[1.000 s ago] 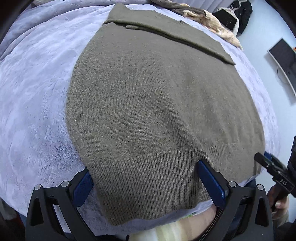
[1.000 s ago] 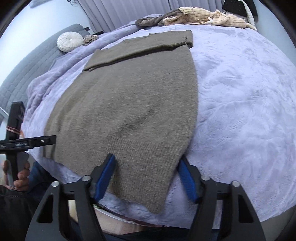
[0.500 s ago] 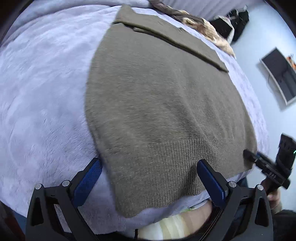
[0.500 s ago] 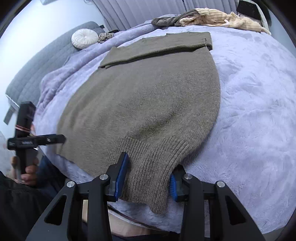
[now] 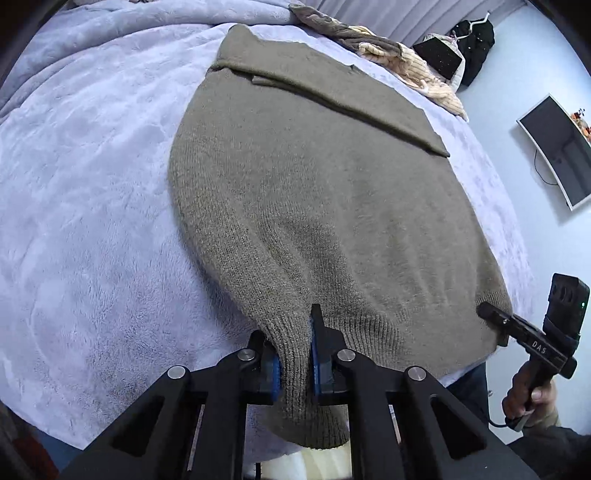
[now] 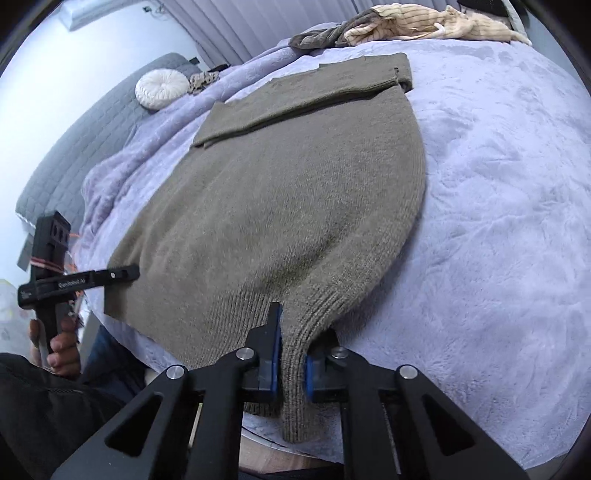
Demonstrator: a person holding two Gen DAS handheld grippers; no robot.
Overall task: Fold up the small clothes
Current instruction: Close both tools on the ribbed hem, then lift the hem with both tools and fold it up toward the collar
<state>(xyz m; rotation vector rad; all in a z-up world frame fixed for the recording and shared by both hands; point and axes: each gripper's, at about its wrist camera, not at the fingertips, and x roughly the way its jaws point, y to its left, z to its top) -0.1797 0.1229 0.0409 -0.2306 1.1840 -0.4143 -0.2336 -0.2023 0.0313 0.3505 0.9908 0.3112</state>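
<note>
The olive knit sweater [image 5: 325,206] lies flat across the middle of the frame on the lilac bed [image 5: 92,221]; soft and limp, it looks best held at its ribbed hem (lower centre), where the left tool [image 5: 293,363] and right tool [image 6: 291,363] each pinch a corner.

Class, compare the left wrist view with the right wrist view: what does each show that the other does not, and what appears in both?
Only the left wrist view shows the wall-mounted screen and the black bag.

Only the right wrist view shows the round white cushion and the grey quilted headboard.

Both show the olive sweater on the lilac blanket, the striped cream garment behind it, and each set of tongs, left and right, shut on the ribbed hem.
</note>
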